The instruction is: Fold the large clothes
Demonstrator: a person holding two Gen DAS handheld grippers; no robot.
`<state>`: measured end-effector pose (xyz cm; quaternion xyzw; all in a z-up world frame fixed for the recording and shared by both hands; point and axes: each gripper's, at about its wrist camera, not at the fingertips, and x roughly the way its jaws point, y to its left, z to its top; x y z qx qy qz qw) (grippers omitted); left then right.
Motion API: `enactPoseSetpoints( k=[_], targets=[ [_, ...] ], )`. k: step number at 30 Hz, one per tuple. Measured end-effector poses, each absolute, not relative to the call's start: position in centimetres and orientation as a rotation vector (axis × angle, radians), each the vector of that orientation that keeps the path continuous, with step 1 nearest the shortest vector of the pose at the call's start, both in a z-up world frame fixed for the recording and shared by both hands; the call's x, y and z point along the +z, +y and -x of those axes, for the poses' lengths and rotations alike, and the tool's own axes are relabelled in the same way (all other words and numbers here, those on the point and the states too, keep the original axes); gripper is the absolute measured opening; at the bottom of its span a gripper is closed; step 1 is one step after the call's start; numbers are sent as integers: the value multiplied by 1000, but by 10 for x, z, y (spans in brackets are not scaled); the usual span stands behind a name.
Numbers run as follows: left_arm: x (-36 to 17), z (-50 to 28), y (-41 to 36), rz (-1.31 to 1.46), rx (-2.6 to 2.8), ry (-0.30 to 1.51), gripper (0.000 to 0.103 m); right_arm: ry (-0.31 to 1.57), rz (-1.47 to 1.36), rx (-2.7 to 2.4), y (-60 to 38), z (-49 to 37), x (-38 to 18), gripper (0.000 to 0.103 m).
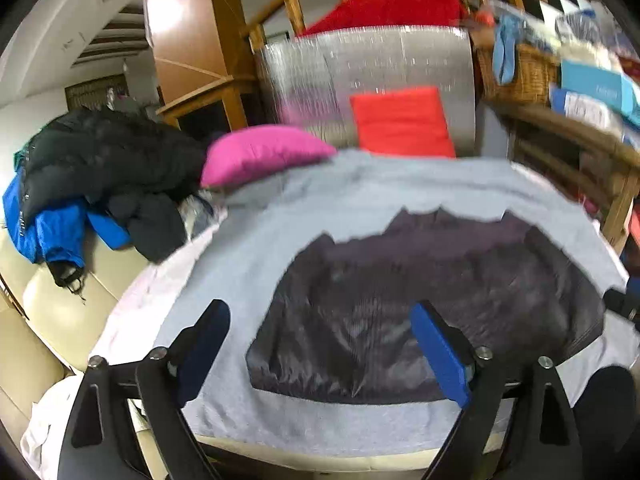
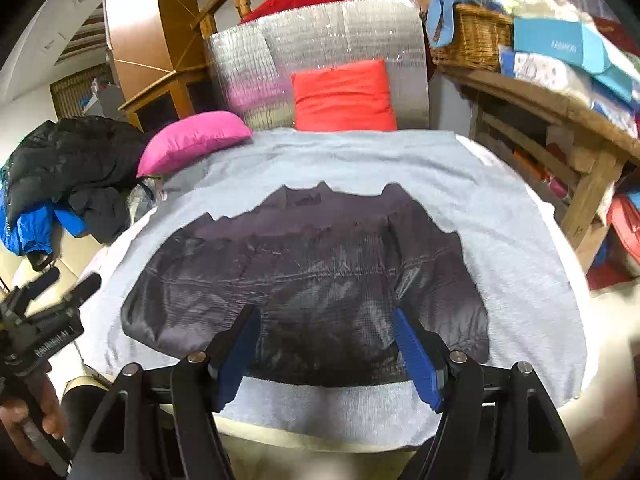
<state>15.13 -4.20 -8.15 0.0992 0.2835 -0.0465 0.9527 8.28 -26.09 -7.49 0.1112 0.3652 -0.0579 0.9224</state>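
Note:
A dark grey padded jacket (image 2: 304,276) lies flat on a light grey cloth (image 2: 500,216), with its sleeves folded in over the body. It also shows in the left wrist view (image 1: 420,300) on the same cloth (image 1: 360,188). My left gripper (image 1: 320,344) is open and empty, above the jacket's near left edge. It also shows at the left edge of the right wrist view (image 2: 68,284). My right gripper (image 2: 324,348) is open and empty, above the jacket's near hem.
A heap of black and blue jackets (image 1: 92,176) lies at the left. A pink cushion (image 2: 192,140) and a red cushion (image 2: 344,96) sit at the far edge before a silver mat (image 2: 360,32). A cluttered wooden shelf (image 2: 560,104) with a wicker basket (image 2: 472,36) stands at the right.

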Motion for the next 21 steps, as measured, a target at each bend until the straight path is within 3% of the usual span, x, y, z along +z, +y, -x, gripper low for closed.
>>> enactPoseSetpoints(
  k=[21],
  targets=[
    [24, -66, -29, -146, -53, 371, 100, 594, -188, -178, -239, -10, 0, 72]
  ],
)
